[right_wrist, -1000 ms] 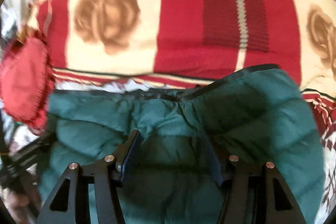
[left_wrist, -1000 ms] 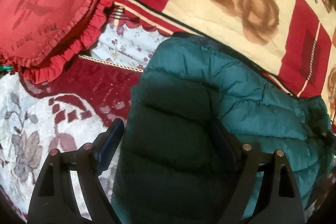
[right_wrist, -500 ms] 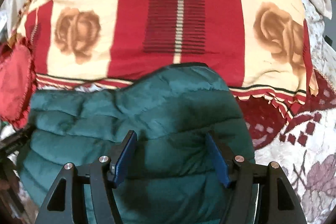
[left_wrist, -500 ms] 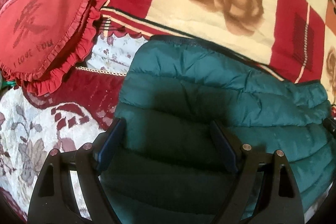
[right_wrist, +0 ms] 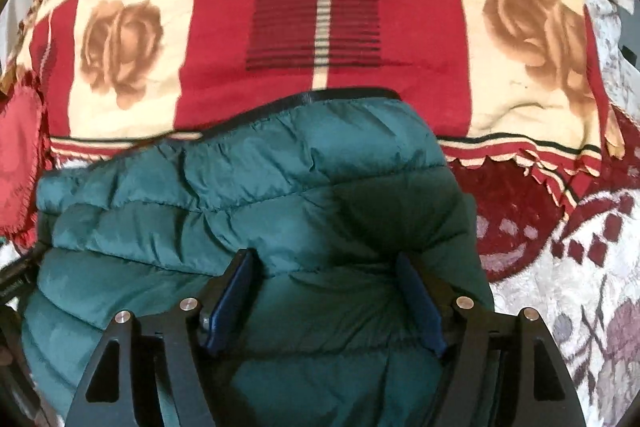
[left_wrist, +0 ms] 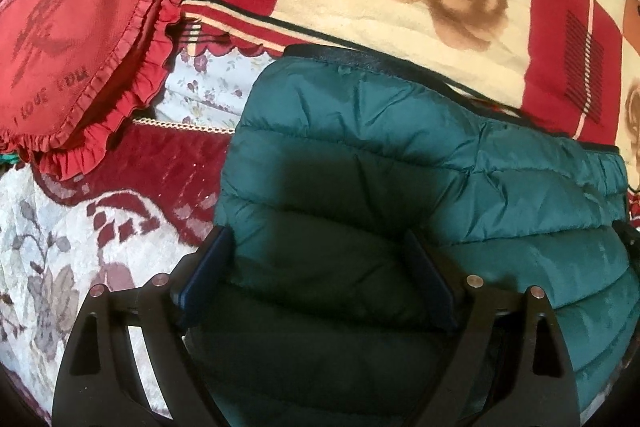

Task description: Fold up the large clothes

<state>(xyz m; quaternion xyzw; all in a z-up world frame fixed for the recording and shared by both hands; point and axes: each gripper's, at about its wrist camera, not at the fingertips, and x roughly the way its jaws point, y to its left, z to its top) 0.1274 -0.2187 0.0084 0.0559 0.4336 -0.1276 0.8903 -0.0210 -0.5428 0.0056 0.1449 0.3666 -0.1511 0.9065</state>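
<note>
**Both grippers sit over one folded green jacket, one at each end**

Nearest the lenses, the left gripper (left_wrist: 316,275) stands with its jaws wide apart, the puffy quilting of the green jacket (left_wrist: 400,155) bulging up between the blue pads; the pads seem to rest against the fabric rather than pinch it, though shadow there makes that hard to settle. The right gripper (right_wrist: 324,291) is over the jacket's other end (right_wrist: 248,187), its jaws opening, with quilted fabric lying between them and no squeeze visible.

The jacket lies as a thick bundle on the bed, its long axis running side to side between the two grippers, dark-trimmed edge on the far side. From the left view it stretches away to the right; from the right view, to the left. Each hand is nearest its own end, so any further fold would likely bring those ends together or roll the near edge toward the far one.

Beyond the trim lies the rose-patterned blanket (right_wrist: 320,95), with a red heart-shaped cushion (left_wrist: 76,39) off to the left.

The jacket's near edge is cut off beneath both grippers, and sleeves and zip cannot be made out.
</note>
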